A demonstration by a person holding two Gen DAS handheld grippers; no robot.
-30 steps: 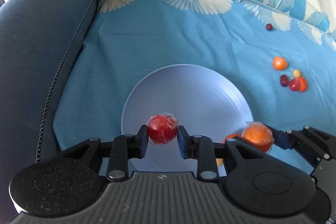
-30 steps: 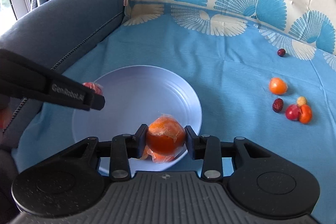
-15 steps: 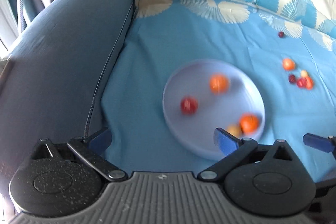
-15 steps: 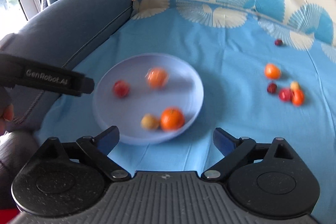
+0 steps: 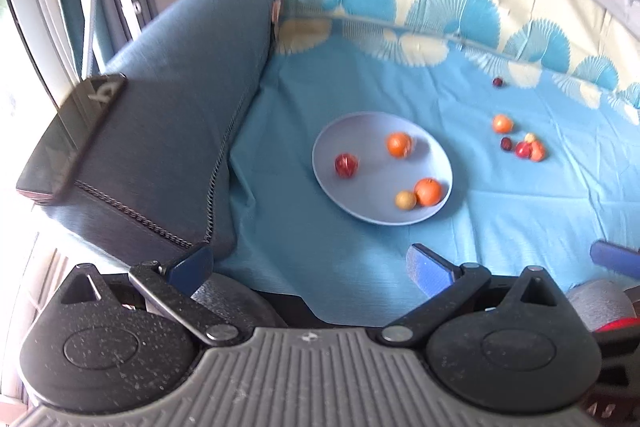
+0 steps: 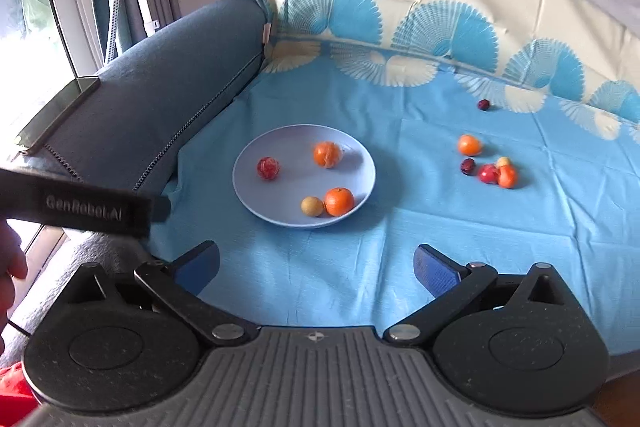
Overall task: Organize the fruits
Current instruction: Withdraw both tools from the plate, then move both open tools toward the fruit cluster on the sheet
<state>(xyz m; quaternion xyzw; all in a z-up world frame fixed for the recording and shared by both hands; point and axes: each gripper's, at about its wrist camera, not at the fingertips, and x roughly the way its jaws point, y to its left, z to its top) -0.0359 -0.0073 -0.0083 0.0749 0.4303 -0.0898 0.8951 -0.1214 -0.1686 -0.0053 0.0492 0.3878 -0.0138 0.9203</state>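
A pale blue plate (image 5: 376, 183) (image 6: 288, 183) lies on the blue cloth and holds a wrapped red fruit (image 5: 346, 165), a wrapped orange (image 5: 399, 144), a bare orange (image 5: 428, 191) and a small tan fruit (image 5: 405, 200). My left gripper (image 5: 308, 263) hangs open and empty, well back from the plate's near rim. The jaws of my right gripper (image 6: 318, 263) are opening, with nothing between them, and it too is back from the plate. Several loose fruits (image 6: 488, 173) lie to the plate's right, with an orange (image 6: 469, 145) and a dark berry (image 6: 484, 104) farther back.
A grey-blue sofa armrest (image 5: 180, 99) rises left of the plate, with a dark phone (image 5: 68, 135) (image 6: 56, 111) lying on it. The patterned cloth (image 6: 440, 39) climbs the backrest behind. The left gripper's black finger (image 6: 100, 213) crosses the right wrist view at the left.
Both grippers let go of their fruit over the plate, opened wide, and drew back and up. The red fruit and the wrapped orange now rest in the plate.
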